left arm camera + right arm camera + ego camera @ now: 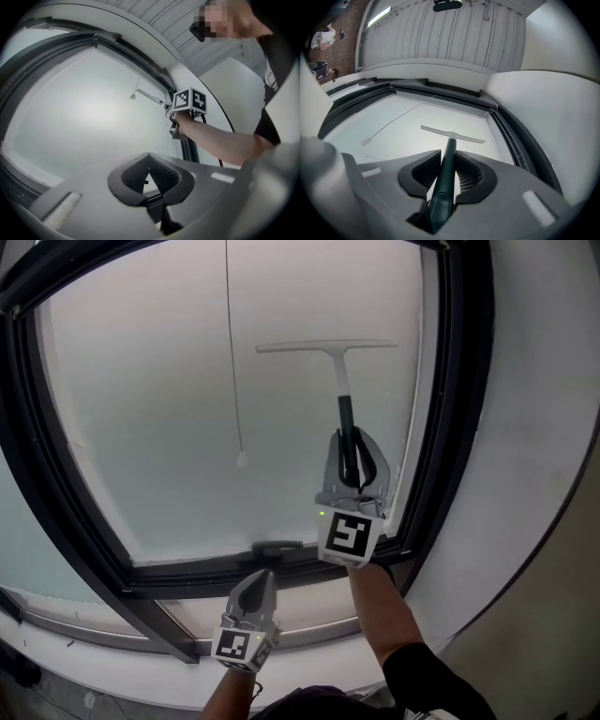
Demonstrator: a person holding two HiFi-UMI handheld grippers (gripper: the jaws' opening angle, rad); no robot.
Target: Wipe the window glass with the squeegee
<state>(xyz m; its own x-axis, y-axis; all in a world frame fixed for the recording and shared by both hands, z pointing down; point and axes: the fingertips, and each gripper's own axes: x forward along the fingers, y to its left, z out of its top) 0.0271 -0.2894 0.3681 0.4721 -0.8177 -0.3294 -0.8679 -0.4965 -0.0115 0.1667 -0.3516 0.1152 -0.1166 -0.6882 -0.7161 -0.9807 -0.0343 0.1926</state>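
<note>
- Squeegee [343,399] is up on the window glass [169,409], right side of the pane. Blade runs across the top, handle hangs down. Blade looks flat to the glass, tho contact can't be confirmed.
- Handling, my read: a light tool w/ a stiff handle and a soft rubber edge that'll flex under pressure. The dark handle is prob. smooth and could twist in a loose hold.
- Best hold is low on the handle, away from the blade, for leverage.
- Right gripper [353,451]: fingers clamped on the dark handle's lower part, one each side. The handle runs straight out betw. them toward the blade.
- Left gripper [255,589]: fingers pressed together at the tips, nothing betw. them. It hangs low by the bottom window frame [178,570], well apart from the squeegee.
</note>
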